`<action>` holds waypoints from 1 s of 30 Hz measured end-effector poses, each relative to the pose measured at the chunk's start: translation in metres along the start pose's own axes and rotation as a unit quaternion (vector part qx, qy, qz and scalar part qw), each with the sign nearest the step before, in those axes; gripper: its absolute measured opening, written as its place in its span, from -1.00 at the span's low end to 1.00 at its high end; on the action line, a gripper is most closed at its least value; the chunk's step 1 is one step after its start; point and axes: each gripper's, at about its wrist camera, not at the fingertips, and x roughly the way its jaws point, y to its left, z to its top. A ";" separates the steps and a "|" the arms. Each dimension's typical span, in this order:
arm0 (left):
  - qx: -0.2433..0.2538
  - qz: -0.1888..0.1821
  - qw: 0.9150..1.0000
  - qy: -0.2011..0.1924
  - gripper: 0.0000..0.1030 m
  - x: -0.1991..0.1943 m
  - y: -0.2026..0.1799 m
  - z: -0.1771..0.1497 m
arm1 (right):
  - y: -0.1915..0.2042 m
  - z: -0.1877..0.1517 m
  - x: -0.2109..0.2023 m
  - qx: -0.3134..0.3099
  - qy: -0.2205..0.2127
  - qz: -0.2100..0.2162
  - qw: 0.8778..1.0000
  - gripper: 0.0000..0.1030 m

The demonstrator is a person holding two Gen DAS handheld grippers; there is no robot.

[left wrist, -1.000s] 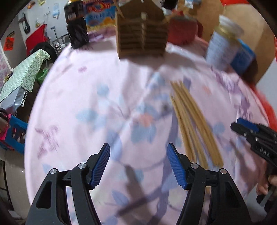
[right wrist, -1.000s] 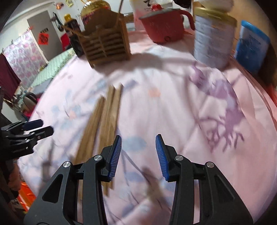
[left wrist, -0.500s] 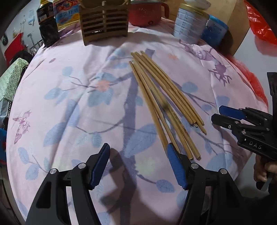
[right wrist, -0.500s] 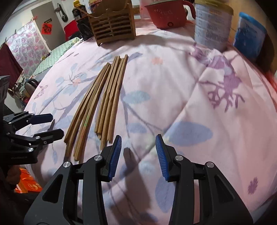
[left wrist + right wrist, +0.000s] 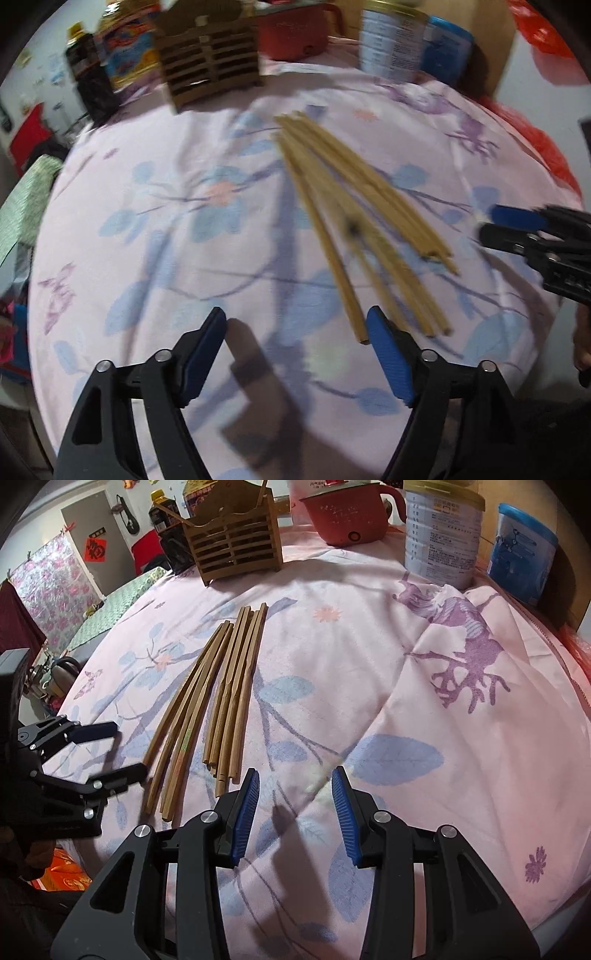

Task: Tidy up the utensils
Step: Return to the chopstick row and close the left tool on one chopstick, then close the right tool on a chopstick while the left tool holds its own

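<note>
Covering the whole work surface, a pink cloth (image 5: 369, 657) printed with blue leaves, small flowers and a purple deer is being seen spread in soft folds, and the bundle of wooden chopsticks (image 5: 218, 698) is lying loose on it, serving here as the landmark. Beyond the far tips of the chopsticks a slatted wooden holder (image 5: 236, 542) is standing upright, with a dark bottle (image 5: 166, 528) to its left and a red pot (image 5: 347, 513) with a handle to its right; further right of the chopsticks a tall printed tin (image 5: 441, 535) and a blue tub (image 5: 521, 554) are being shown at the cloth's far edge. The print on the tin is too small to be read. Far to the left of the chopsticks a door with a red paper sign bearing a dark character (image 5: 96, 547), a flowered hanging and a green-patterned cloth are being seen in the room. The left gripper (image 5: 295, 328) is being held over the cloth just beside the near ends of the chopsticks, its jaws opening wide, with only bare cloth between the blue pads. The right gripper (image 5: 294, 794) is being held just right of the near chopstick ends, its jaws parted moderately and nothing being gripped or touched.
</note>
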 end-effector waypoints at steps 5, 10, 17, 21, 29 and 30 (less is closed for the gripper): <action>-0.037 0.016 0.999 0.000 0.29 0.000 0.023 0.001 | 0.001 0.000 -0.003 0.002 -0.007 0.001 1.000 -0.19; -0.017 -0.006 1.000 -0.006 0.13 -0.004 0.010 -0.001 | 0.006 0.001 -0.002 -0.005 -0.005 0.003 1.000 -0.19; -0.025 -0.008 1.000 -0.015 -0.64 -0.008 0.017 -0.005 | 0.013 0.000 -0.002 -0.011 -0.005 0.006 1.000 -0.19; -0.070 -0.009 0.997 -0.014 -0.87 -0.009 0.043 -0.005 | 0.014 0.001 0.000 -0.011 -0.004 0.007 1.000 -0.19; -0.094 0.005 0.995 -0.018 -0.86 -0.020 0.066 -0.006 | 0.025 -0.004 0.010 -0.027 0.011 0.020 0.999 -0.20; -0.094 0.006 0.995 -0.018 -0.86 -0.020 0.066 -0.006 | 0.026 -0.004 0.011 -0.029 0.011 0.018 0.999 -0.20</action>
